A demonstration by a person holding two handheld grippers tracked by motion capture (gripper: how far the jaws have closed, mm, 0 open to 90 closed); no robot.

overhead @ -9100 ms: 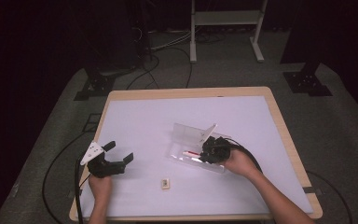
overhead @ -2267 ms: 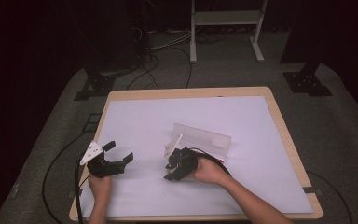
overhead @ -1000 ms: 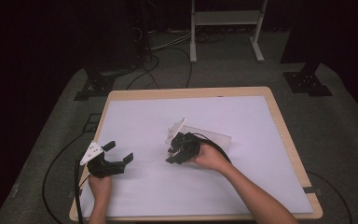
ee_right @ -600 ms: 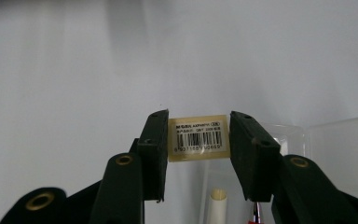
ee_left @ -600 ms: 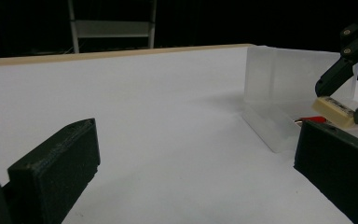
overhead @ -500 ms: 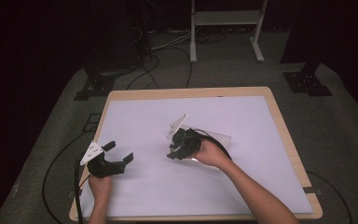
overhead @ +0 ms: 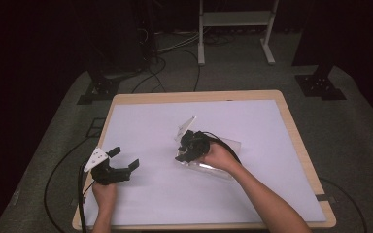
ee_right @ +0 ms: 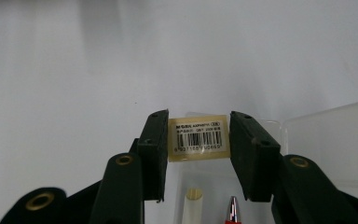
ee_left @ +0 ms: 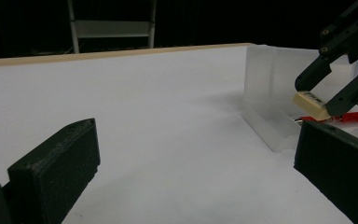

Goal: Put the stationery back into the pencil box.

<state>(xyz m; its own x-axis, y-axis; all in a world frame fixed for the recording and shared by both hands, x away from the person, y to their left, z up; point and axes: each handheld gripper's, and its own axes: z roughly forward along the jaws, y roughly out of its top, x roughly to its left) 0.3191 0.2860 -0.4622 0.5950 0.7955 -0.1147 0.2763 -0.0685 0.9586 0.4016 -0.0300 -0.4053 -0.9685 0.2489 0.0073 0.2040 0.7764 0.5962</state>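
The right gripper point(ee_right: 198, 149) is clamped on a cream eraser point(ee_right: 198, 138) with a barcode label, pinched between its two black jaws and held just above the open clear plastic case point(ee_left: 272, 100). Below the jaws, inside the case, lie a red pen point(ee_left: 342, 118) and a pale stick point(ee_right: 194, 205). The left gripper point(overhead: 119, 165) rests with jaws wide apart, holding nothing, well apart from the case on the white table point(overhead: 155, 194).
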